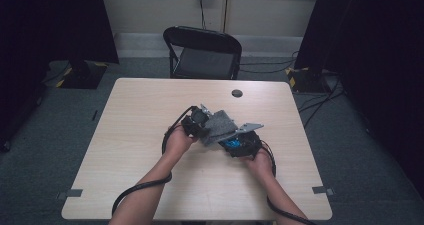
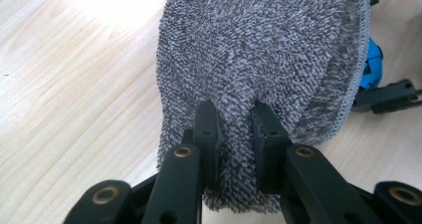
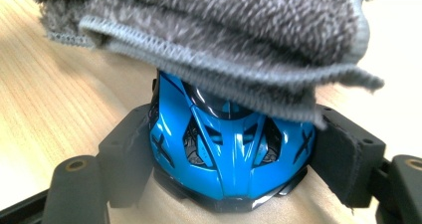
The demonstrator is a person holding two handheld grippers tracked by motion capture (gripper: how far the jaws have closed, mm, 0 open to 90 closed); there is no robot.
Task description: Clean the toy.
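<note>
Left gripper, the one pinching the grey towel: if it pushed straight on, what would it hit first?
Probably the blue toy car held in the right gripper; the grey towel that the left gripper holds drapes over it. Depth is uncertain.

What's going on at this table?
A person works two hand-held grippers over the table. The right gripper is shut on a blue toy car. The left gripper pinches a grey cloth and holds it draped over the car's top, apparently wiping it.
</note>
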